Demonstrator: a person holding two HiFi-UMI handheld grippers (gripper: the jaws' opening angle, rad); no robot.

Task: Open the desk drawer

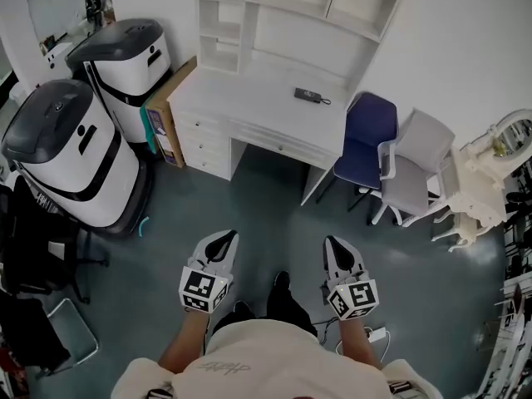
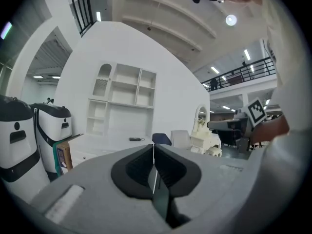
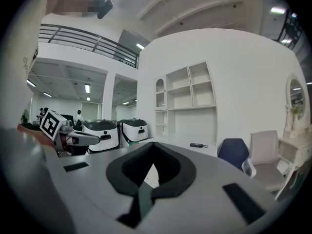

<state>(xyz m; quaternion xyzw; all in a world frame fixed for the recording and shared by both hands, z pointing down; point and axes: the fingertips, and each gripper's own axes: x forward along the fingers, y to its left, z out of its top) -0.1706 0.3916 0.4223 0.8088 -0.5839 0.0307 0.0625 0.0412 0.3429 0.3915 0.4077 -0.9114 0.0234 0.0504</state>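
A white desk (image 1: 258, 90) with a shelf unit on top stands against the far wall. Under its top is a flat drawer (image 1: 278, 145), with a stack of small drawers (image 1: 199, 140) at its left end; all are closed. A small black device (image 1: 307, 96) lies on the desktop. My left gripper (image 1: 227, 237) and right gripper (image 1: 331, 242) are held low over the grey floor, well short of the desk. Both are shut and empty. The desk (image 2: 105, 152) shows far off beyond the left gripper (image 2: 153, 147), and likewise past the right gripper (image 3: 153, 145).
Two big white and black machines (image 1: 71, 152) (image 1: 125, 52) stand left of the desk, with a cardboard box (image 1: 166, 115) leaning between. A blue chair (image 1: 370, 131) and a grey chair (image 1: 411, 165) sit to its right, and a white vanity (image 1: 482, 198) beyond them.
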